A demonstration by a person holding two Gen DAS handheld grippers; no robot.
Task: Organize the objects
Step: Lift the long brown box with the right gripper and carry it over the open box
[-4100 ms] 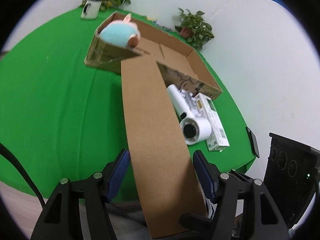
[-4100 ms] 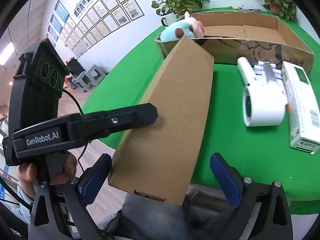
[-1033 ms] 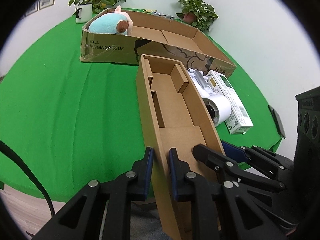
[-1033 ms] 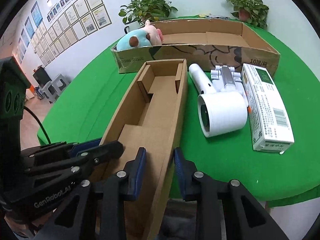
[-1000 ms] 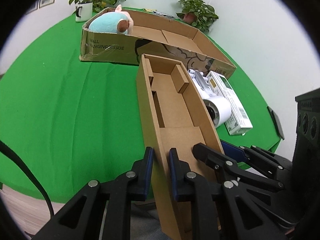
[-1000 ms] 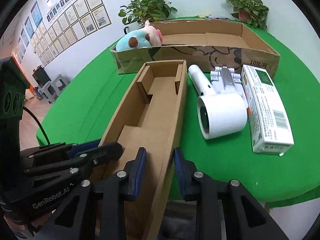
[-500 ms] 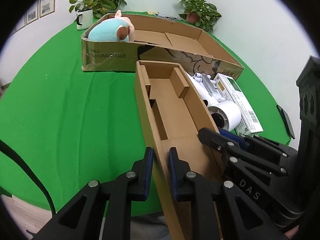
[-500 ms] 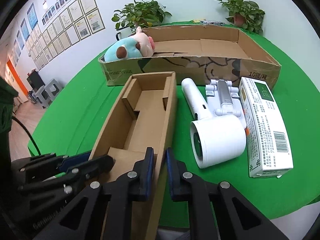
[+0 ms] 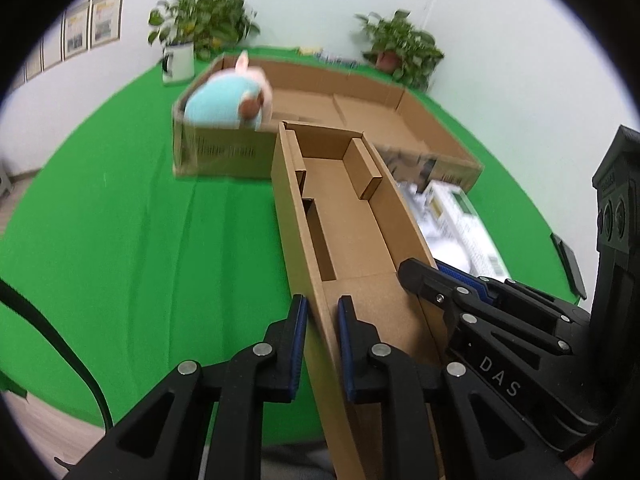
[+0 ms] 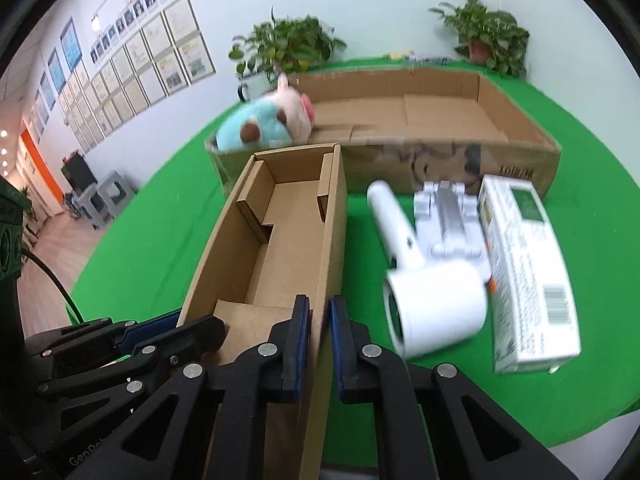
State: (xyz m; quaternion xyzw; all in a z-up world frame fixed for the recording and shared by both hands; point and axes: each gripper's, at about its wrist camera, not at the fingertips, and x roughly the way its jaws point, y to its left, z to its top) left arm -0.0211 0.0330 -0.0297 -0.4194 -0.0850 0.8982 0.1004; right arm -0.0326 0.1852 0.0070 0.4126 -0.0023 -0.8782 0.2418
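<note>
Cardboard box (image 9: 352, 216) | walls clamped: left tongs (image 9: 322, 320), right tongs (image 10: 319, 320)

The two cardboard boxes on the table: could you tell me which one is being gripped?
The narrow cardboard box in front: the left gripper and right gripper pinch its side walls. The wide box behind sits untouched.

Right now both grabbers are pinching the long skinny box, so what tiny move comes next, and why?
Probably carry the narrow cardboard box toward the large cardboard tray. The left gripper and right gripper each clamp one of its side walls, and the tray has bare floor beside the plush toy.
</note>
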